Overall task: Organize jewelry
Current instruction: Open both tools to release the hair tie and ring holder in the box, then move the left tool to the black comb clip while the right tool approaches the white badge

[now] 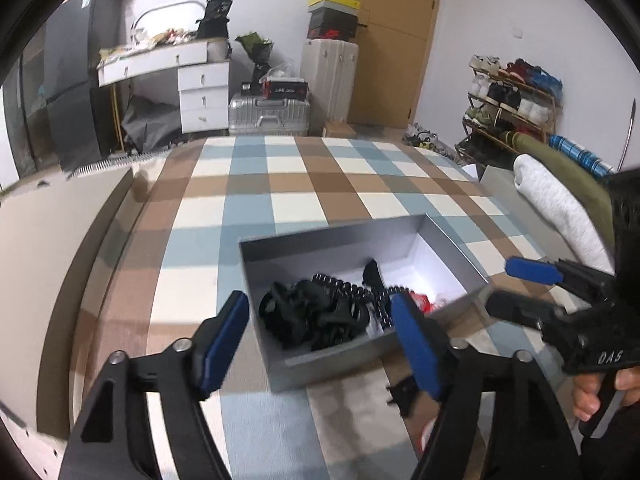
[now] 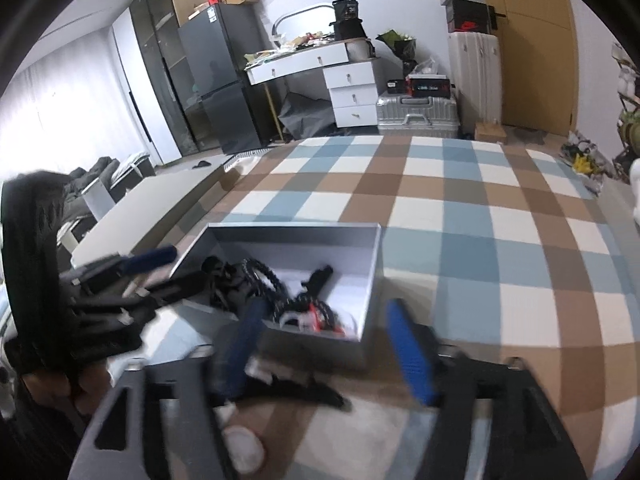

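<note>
Two grippers spread wide and empty, left gripper (image 1: 322, 344) and right gripper (image 2: 332, 354) hovering over the grey open cardboard box (image 1: 444, 246), black beaded jewelry (image 1: 352, 292) tangled inside, checked tablecloth (image 1: 300, 184) beneath.

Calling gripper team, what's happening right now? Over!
Left gripper open, empty. Right gripper open, empty. Jewelry piled in grey box. Black piece outside box.

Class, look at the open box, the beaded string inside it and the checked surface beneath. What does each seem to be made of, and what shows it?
Box: probably matte grey card with white lining; thin, straight walls.
Beaded string: glossy dark beads, material unclear.
Checked surface: likely woven cloth; soft, unshiny checks.
</note>
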`<act>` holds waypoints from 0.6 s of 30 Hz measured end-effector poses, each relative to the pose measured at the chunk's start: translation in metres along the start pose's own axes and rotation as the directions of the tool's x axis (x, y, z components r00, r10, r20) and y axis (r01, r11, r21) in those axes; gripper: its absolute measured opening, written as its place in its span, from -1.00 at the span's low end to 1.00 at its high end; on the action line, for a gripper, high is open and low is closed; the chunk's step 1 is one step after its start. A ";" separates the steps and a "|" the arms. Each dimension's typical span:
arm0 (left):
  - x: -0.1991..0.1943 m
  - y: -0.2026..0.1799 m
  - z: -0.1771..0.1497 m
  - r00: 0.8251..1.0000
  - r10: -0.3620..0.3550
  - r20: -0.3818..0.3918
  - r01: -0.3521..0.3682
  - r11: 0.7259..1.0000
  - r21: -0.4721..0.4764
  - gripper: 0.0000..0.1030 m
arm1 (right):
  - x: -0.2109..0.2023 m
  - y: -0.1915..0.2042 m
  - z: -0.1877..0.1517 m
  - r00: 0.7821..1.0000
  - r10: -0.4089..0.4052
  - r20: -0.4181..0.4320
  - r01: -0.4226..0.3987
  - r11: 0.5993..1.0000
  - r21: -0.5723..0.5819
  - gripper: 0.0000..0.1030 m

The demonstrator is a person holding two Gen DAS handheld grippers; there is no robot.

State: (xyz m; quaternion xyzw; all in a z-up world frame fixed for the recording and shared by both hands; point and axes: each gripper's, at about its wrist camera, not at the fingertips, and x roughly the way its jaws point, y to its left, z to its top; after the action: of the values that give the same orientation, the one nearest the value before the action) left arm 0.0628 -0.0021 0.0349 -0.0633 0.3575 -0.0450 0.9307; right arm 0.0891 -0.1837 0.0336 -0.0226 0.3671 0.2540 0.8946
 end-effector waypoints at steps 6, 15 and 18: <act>-0.008 -0.002 -0.020 1.000 0.012 -0.021 -0.012 1.000 0.008 0.90 | 0.000 -0.004 -0.015 0.996 -0.052 -0.075 0.051 0.998 -0.021 0.92; -0.009 -0.008 -0.038 0.998 0.030 -0.060 -0.025 0.996 0.081 0.98 | 0.006 0.006 -0.026 0.988 -0.052 -0.149 0.037 0.994 -0.099 1.00; -0.007 -0.004 -0.039 0.996 0.042 -0.076 -0.037 0.997 0.069 0.98 | 0.009 0.017 -0.036 0.982 -0.042 -0.183 0.016 0.990 -0.141 1.00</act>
State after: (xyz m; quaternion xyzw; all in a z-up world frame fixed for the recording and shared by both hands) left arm 0.0311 -0.0083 0.0112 -0.0227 0.3926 -0.0410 0.9185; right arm 0.0631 -0.1730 0.0038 -0.1135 0.4297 0.2627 0.8564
